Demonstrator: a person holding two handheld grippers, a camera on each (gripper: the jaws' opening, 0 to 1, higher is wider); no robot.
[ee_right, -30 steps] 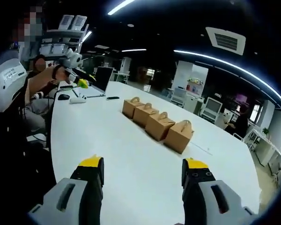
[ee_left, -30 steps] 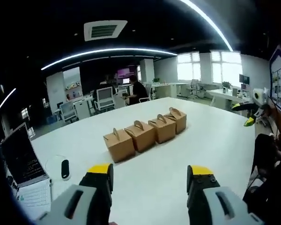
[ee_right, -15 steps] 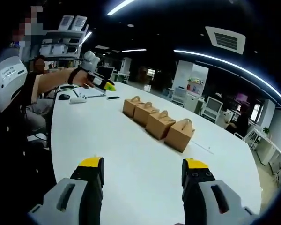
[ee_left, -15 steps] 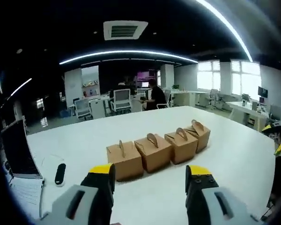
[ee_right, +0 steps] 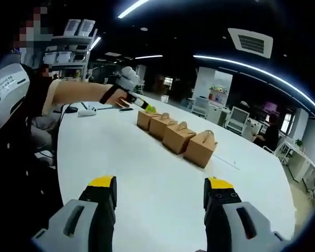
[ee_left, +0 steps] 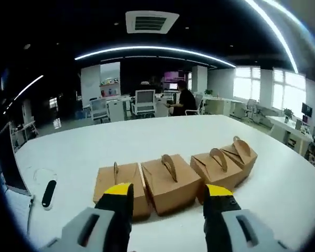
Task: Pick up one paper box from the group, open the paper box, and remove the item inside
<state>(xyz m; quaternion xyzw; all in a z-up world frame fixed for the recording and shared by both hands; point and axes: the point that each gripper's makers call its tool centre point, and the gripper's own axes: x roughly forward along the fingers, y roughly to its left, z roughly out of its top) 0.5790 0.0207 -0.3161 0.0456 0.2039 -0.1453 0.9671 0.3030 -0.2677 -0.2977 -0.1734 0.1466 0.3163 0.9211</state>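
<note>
**Kraft boxes, row of four: left gripper closing in**

Brown kraft-paper boxes [ee_left: 170, 181] with arched carry handles, four in number, stand side by side and touching in a row on the white table [ee_left: 147, 139]. We see the same row in the right gripper view [ee_right: 176, 137], well beyond that gripper.

Left gripper [ee_left: 167, 195]: grey body, yellow-capped jaws, held apart with nothing between them. A second ago we saw the row sitting far up the table; now it sits large behind the jaw tips, so we judge that the hand has carried the gripper close. Its jaw gap frames the second box from the left [ee_left: 168, 184]. In the right gripper view we see this gripper at the row's far end [ee_right: 147, 107], near the end box, contact not confirmed.

Right gripper [ee_right: 160, 190]: same build, jaws apart, empty, hovering over bare table much as before.

Other items: black oblong device [ee_left: 48, 193] lying left of the row.

Status, as we judge it: approach nearly done; no box lifted or opened yet.
</note>
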